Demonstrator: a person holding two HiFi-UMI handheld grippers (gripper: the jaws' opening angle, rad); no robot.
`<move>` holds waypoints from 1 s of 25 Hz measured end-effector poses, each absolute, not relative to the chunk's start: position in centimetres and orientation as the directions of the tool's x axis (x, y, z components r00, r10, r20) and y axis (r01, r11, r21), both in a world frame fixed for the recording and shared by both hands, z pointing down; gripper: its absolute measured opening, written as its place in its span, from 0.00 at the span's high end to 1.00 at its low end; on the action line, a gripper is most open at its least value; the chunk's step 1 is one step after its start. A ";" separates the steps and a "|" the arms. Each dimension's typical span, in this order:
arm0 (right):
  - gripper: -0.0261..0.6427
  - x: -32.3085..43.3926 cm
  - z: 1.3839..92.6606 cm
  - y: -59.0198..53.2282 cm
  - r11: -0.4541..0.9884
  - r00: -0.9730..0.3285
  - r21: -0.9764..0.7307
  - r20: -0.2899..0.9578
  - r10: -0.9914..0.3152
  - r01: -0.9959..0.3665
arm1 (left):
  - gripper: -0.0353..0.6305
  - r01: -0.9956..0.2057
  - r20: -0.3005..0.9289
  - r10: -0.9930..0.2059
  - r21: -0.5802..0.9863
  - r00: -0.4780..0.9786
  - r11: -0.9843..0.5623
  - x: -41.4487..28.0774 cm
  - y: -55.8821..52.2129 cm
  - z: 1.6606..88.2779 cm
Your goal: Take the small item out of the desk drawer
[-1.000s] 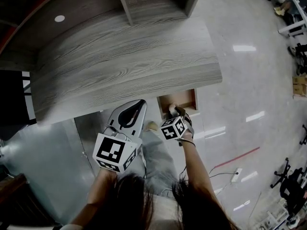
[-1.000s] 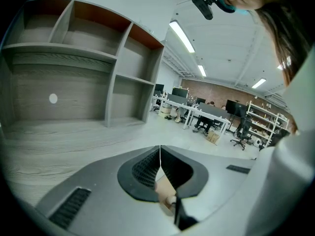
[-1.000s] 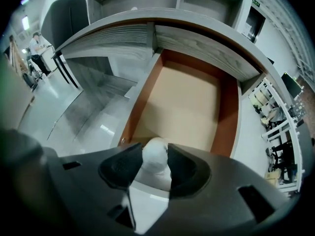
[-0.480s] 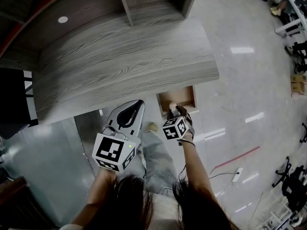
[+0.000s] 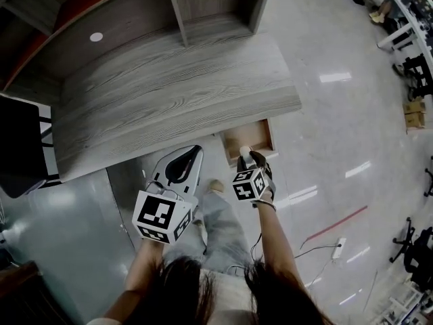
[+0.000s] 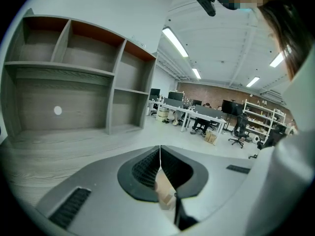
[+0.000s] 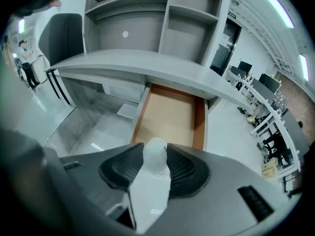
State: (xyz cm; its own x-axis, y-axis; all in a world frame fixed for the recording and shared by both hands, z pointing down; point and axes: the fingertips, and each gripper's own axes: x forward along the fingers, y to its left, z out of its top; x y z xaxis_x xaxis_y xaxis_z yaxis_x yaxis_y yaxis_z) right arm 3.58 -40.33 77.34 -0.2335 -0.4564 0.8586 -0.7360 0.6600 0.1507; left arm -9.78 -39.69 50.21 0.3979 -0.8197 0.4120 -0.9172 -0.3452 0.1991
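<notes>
On my feed the R gripper [image 7: 156,152] is clenched on the small white item [image 7: 150,191]. Its rounded top sits between the two dark ribbed pads and its body runs back toward the camera. The jaws have just been closing a little, w/ the item between them.

The item is out of the drawer [image 7: 170,114]: it is held in the air, above and on the near side of it. The drawer is pulled out from under the desk [image 5: 169,93], at the desk's right end, and I see its tan bottom and brown side walls. In the head view the R gripper points steeply down, w/ the white top just in front of the drawer's near edge.

The L gripper [image 6: 160,151] is closed w/ nothing in it; the two pads meet in one thin line. Something tan shows behind them, but I cannot tell what it is. This gripper hangs to the left of the drawer, near the desk's front edge and apart from the R one.

A grey shelf unit [image 5: 210,5] stands at the back of the desk top. The glossy floor [image 5: 338,114] is at the right.
</notes>
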 end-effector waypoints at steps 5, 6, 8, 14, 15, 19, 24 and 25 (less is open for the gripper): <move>0.72 3.2 75.3 -40.0 0.625 -0.233 0.167 0.830 -0.507 -0.762 | 0.92 -0.912 0.391 -0.824 0.197 0.410 -0.360 -10.2 -38.5 49.2; 0.72 3.2 74.9 -39.8 0.619 -0.233 0.170 0.825 -0.515 -0.767 | 0.92 -0.911 0.385 -0.826 0.195 0.412 -0.364 -10.3 -38.2 48.9; 0.72 3.1 74.1 -39.5 0.607 -0.231 0.176 0.815 -0.532 -0.775 | 0.92 -0.909 0.375 -0.828 0.189 0.416 -0.371 -10.4 -37.5 48.4; 0.72 3.1 71.1 -38.0 0.567 -0.225 0.194 0.780 -0.584 -0.801 | 0.92 -0.905 0.345 -0.837 0.168 0.425 -0.390 -10.6 -35.2 46.2; 0.72 3.1 70.6 -37.8 0.560 -0.224 0.196 0.774 -0.593 -0.805 | 0.92 -0.905 0.339 -0.839 0.164 0.425 -0.392 -10.7 -34.8 45.8; 0.72 2.9 68.7 -36.2 0.537 -0.222 0.203 0.750 -0.623 -0.819 | 0.92 -0.904 0.314 -0.848 0.151 0.426 -0.399 -11.0 -33.2 44.3; 0.72 2.8 66.7 -34.3 0.511 -0.214 0.218 0.723 -0.657 -0.832 | 0.92 -0.901 0.289 -0.853 0.138 0.434 -0.412 -11.3 -30.7 43.0; 0.72 2.8 66.3 -34.0 0.505 -0.212 0.222 0.716 -0.665 -0.834 | 0.92 -0.900 0.286 -0.853 0.136 0.436 -0.414 -11.3 -30.1 42.8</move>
State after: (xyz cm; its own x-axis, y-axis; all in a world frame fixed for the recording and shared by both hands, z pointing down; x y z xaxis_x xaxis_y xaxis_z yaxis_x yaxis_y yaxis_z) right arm 2.79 -33.96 66.27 -0.2122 -0.6646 0.7164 -0.8339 0.5054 0.2219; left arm -11.33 -30.12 42.79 0.4360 -0.8534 0.2858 -0.8999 -0.4143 0.1359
